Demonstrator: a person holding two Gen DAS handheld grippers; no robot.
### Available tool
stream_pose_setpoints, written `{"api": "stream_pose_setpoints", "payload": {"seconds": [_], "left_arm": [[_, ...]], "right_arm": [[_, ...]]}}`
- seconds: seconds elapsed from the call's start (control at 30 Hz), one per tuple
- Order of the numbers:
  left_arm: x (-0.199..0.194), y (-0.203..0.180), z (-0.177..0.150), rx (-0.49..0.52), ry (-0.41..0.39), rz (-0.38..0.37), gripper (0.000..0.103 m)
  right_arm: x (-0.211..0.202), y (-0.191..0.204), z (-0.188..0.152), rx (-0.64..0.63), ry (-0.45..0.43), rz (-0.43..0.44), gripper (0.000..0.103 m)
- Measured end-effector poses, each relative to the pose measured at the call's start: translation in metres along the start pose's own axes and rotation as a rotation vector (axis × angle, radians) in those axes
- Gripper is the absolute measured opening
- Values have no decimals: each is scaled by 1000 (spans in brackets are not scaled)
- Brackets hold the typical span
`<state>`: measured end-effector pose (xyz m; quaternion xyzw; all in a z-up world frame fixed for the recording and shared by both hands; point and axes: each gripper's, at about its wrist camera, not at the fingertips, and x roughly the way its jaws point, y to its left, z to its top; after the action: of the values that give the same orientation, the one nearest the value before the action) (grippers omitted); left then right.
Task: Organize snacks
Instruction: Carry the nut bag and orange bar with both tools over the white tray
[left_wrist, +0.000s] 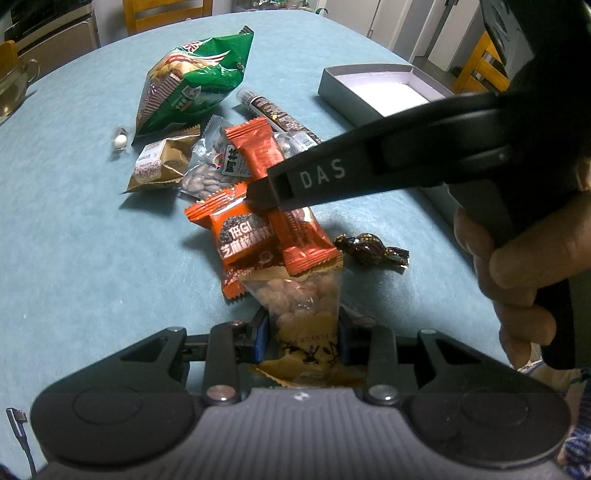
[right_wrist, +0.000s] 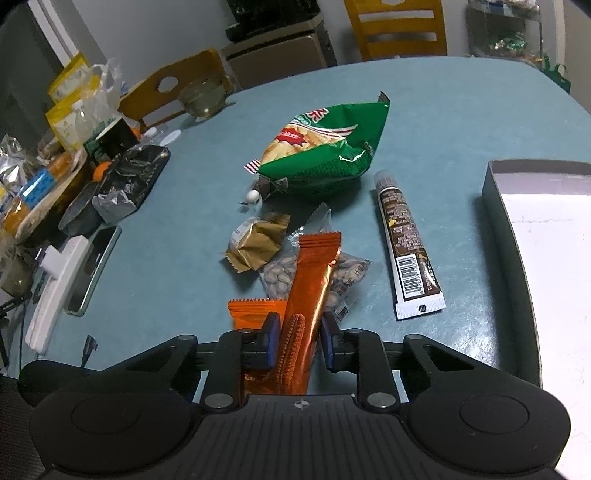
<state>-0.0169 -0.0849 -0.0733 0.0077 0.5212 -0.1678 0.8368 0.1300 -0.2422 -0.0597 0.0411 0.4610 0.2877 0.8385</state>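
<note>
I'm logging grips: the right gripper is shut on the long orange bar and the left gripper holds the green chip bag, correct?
Not quite. The left gripper holds the peanut packet, as the left wrist view shows; the green chip bag lies untouched. The right gripper is shut on the long orange bar.

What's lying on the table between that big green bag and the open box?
A long brown tube-shaped snack pack lies on the blue table between the green bag and the open box, apart from both. The right wrist view shows it best.

Both fisheye views sit low and close above the desk (left_wrist: 74, 221), each looking steeply down past its own gripper. The left wrist view faces the green chip bag (left_wrist: 192, 81) from nearby. The right wrist view faces the same bag (right_wrist: 325, 155) from slightly farther right.
</note>
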Motion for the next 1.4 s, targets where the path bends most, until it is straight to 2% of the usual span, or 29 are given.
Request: {"api": "stream_pose_setpoints", "payload": {"seconds": [0.37,0.9,1.4], "left_arm": [[-22,3,3,0,-76,2,32],[-43,9,12,4,-128,5,32],[-46,6,41,33,-175,4,32]], "right_arm": [[-18,-8,6,66,-54,18,19],[-40,-13,11,104,-115,32,18],[-67,-34,11,152,-185,-20,18]]}}
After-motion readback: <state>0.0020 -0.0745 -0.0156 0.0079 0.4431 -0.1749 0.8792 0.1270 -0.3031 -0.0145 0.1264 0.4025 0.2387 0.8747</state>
